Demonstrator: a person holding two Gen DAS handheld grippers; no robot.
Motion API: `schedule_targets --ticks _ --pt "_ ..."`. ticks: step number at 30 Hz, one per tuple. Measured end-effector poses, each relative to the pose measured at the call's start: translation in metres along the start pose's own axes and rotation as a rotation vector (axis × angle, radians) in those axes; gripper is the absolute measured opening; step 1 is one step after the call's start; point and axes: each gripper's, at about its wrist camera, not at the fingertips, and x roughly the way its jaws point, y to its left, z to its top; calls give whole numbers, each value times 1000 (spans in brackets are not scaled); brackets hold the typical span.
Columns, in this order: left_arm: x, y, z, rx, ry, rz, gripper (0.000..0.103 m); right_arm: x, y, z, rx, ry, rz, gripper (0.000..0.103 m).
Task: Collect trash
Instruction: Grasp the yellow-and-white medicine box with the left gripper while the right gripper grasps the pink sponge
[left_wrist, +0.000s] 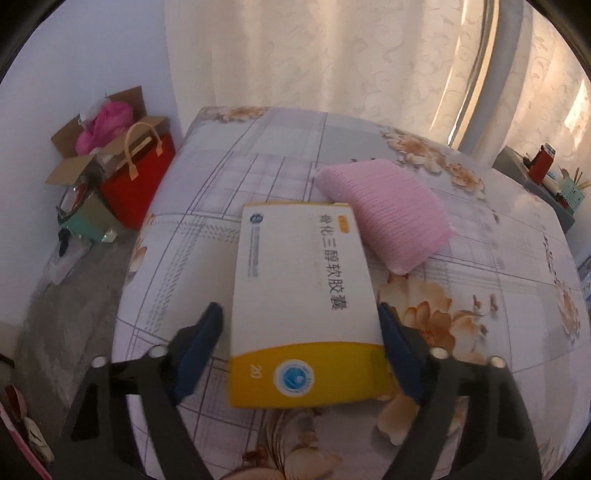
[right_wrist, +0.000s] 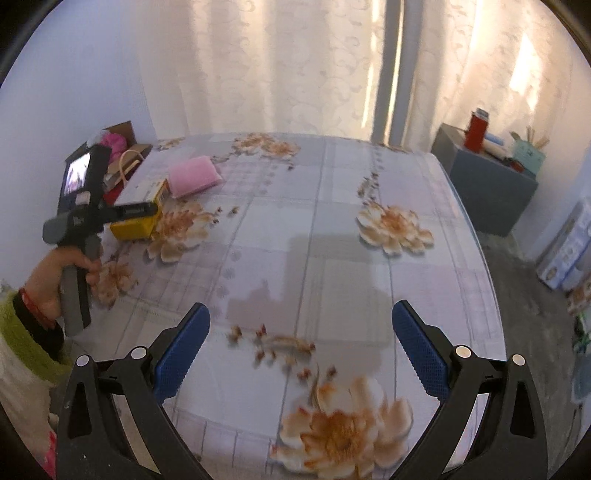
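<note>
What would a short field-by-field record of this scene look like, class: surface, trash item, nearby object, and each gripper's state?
surface: table with floral cloth
trash item: white and yellow medicine box, lying flat
nearby object: pink pillow, at the box's far corner
left gripper: open, fingers either side of the box
right gripper: open, holding nothing

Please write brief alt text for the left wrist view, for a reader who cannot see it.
A white and yellow cardboard medicine box lies on a floral-print tablecloth, between the open blue-padded fingers of the left gripper. A pink ribbed sponge pad sits just beyond the box, and a red handled bag stands on the floor at left.
</note>
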Motion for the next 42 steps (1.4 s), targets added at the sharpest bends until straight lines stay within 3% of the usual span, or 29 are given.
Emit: schedule_targets --ticks 8,14,16,20,26,31,42 --pt "-6 18 -10 -40 -23 -38 71 33 34 70 -84 -27 147 95" --pt "-24 39 -33 -102 -30 -58 71 99 88 122 -176 28 309 95" --pt "-31 42 -42 -117 -34 -64 71 124 107 134 -215 50 326 95" --pt "-40 44 -54 -132 -37 -69 71 172 150 151 -359 81 303 95" --pt "-45 45 -59 -144 -31 -87 71 222 177 165 -369 176 306 95" --pt "-45 49 -58 -174 -25 -105 71 239 189 167 -423 202 218 95" --pt "-43 49 -57 -186 -26 -119 71 249 173 172 -421 234 159 92"
